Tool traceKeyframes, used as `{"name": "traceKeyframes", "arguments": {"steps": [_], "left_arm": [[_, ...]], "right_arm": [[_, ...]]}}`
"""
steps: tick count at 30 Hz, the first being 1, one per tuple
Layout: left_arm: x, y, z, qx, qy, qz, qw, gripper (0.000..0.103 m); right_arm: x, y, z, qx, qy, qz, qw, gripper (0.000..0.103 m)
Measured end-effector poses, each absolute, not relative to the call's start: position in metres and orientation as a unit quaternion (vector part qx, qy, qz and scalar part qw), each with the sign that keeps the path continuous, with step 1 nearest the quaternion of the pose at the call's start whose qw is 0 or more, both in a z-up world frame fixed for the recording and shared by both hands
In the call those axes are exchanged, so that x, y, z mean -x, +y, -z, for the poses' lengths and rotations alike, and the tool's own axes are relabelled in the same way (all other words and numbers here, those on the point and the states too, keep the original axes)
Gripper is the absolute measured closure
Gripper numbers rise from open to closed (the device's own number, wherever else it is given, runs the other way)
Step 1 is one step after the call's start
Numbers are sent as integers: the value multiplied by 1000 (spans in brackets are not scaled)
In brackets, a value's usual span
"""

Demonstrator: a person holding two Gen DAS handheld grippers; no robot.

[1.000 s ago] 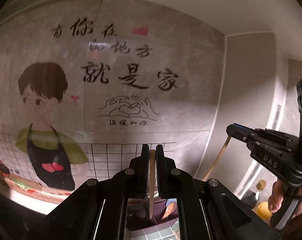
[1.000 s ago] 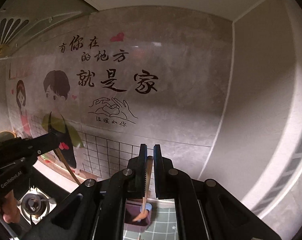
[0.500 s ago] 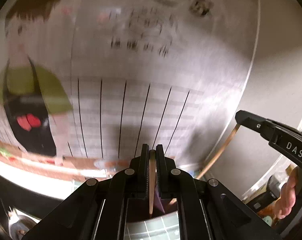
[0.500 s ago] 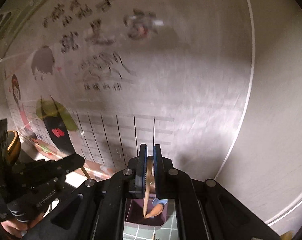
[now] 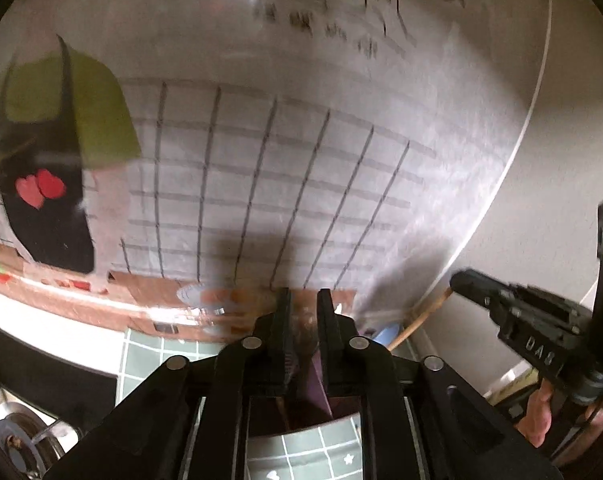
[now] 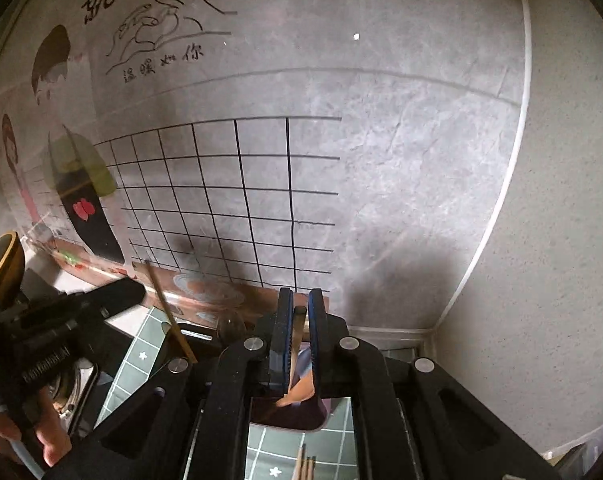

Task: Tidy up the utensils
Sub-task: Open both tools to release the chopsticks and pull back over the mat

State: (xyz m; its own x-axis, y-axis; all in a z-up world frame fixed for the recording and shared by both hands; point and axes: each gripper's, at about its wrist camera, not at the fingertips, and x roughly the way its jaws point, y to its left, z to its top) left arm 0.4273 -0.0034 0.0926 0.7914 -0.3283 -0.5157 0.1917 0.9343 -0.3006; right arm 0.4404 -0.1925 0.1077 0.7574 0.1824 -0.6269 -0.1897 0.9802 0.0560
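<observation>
My left gripper [image 5: 303, 296] hangs over a purple utensil holder [image 5: 314, 388]. Its jaws are opening, and a blurred brown chopstick [image 5: 301, 334] stands loose in the widened gap. My right gripper [image 6: 300, 296] is above the same holder [image 6: 322, 406], jaws opening too. Its wooden chopstick [image 6: 297, 340] leans on the left pad, clear of the right one, with its lower end in the holder beside an orange and blue spoon [image 6: 299, 392]. Each gripper shows in the other's view: the right gripper [image 5: 467, 282] with its chopstick [image 5: 419, 318], the left gripper [image 6: 127, 292] with its chopstick [image 6: 169, 312].
The holder stands on a green tiled mat [image 5: 149, 356] against the decorated wall [image 6: 261, 200], close to the room corner on the right. Loose chopsticks [image 6: 306, 465] lie on the mat in front. A stove burner [image 5: 17, 432] sits at the left. The person's hands [image 6: 49, 440] grip the handles.
Both grippers have come down from facing the wall to just above the purple holder. Their jaws, earlier shut on the chopsticks, have parted.
</observation>
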Motion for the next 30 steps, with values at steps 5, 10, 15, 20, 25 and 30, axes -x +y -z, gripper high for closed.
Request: {"name": "traceKeyframes", "arguments": {"steps": [5,10,15,20,25,30], "left_arm": [[-409,10,-117,143,272,146,941,71],[-377,18,-113,130,257,118,950,65],[-339,15,-77,115,307,127,936,58],[-288,-3,-32,81,339,137,927,58],[-241,-30,18,97,393,142,903,58],[-209,-53,52,90,429,130,890,58]], "right_arm": [[-419,-200,-129,21,304,-76,949,71],[-386,-209,-138,31,296,-51,953,67],[-341,-218,-121,23,317,-35,947,67],[-288,-229,-88,13,353,-18,935,62],[-238,-253,-39,-4,401,-6,916,62],[-210,-270,5,-29,437,-14,899,61]]}}
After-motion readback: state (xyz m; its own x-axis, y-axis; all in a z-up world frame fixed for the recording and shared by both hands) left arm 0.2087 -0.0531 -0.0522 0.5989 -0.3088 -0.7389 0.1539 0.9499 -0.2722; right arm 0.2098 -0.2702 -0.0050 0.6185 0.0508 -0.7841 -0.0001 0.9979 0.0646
